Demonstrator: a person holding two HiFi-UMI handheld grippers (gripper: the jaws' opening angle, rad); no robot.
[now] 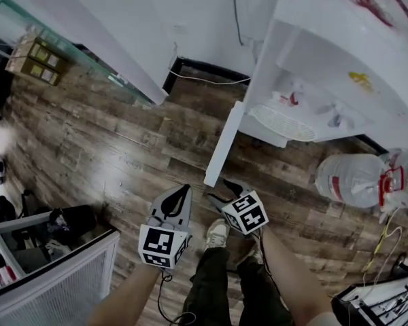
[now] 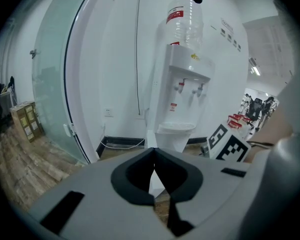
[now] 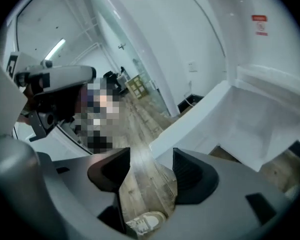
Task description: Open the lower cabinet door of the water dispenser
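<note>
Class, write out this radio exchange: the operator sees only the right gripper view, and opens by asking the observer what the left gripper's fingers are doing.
Observer: The left gripper has its fingers closed together, nothing between them.
Operator: Is there a bottle on the dispenser?
Observer: Yes, a clear bottle sits upside down on top.
Operator: Anything on the floor nearby?
Observer: A big water jug, right of the dispenser in the head view.

Dark wood-plank floor, white wall, glass partition, cardboard boxes alongside
</note>
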